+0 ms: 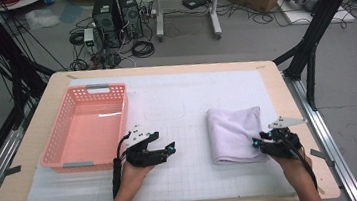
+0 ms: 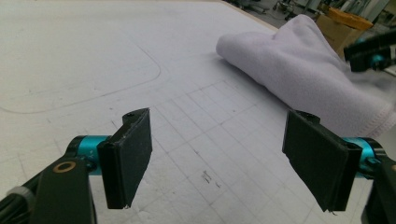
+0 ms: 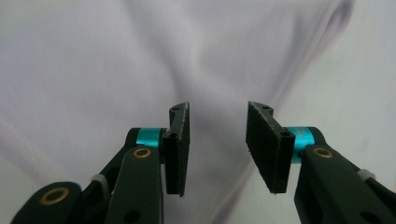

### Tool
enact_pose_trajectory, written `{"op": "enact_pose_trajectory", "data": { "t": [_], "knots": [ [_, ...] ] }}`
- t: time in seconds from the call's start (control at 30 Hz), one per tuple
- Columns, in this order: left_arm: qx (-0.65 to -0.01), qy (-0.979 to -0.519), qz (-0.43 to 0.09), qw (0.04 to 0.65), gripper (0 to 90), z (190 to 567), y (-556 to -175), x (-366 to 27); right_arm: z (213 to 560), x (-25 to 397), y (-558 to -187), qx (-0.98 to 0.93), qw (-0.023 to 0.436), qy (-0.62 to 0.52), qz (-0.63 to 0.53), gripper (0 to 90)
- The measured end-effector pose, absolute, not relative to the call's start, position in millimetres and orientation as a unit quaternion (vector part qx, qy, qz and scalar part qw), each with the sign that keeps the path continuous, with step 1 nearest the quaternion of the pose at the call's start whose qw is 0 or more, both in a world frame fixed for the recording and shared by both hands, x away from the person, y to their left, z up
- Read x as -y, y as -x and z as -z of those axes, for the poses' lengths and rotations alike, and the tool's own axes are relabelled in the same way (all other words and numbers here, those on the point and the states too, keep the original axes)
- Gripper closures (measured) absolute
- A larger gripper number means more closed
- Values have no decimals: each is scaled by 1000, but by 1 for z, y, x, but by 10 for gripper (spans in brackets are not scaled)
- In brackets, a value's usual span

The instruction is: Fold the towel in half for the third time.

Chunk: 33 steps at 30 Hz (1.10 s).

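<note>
While the right gripper [image 3: 218, 144] is nosing its half-open, empty jaws into the folded white terry towel [image 1: 235, 133], the left gripper [image 2: 219, 158] is waiting wide open, empty; the bite wants every layer.

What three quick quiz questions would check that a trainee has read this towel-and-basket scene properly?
1. True or false: the folded towel lies inside the pink basket.
2. Which gripper is right at the towel? A) the left gripper B) the right gripper
3. Fill in: in the left gripper view, the left gripper's jaws stand ____ over the white mat.

Key
1. False; the towel lies on the mat, to the right of the basket and apart from it.
2. B; its jaws are parted with towel cloth close in front of them.
3. Open, with nothing between them.
</note>
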<state>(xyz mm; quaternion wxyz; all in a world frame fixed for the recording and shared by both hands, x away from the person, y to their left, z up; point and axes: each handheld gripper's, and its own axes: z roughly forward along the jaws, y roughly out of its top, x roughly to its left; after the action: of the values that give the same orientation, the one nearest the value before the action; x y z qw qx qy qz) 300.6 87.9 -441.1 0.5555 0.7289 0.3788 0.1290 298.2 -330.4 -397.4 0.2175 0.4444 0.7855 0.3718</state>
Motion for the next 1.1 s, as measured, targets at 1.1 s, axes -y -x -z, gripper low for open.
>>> {"op": "enact_pose_trajectory", "data": {
  "t": [1.1],
  "knots": [
    [-385,-725,-131,556,246,441,-299,-92,422,236,-394,-829,159,-418,-336,565]
  ]
}}
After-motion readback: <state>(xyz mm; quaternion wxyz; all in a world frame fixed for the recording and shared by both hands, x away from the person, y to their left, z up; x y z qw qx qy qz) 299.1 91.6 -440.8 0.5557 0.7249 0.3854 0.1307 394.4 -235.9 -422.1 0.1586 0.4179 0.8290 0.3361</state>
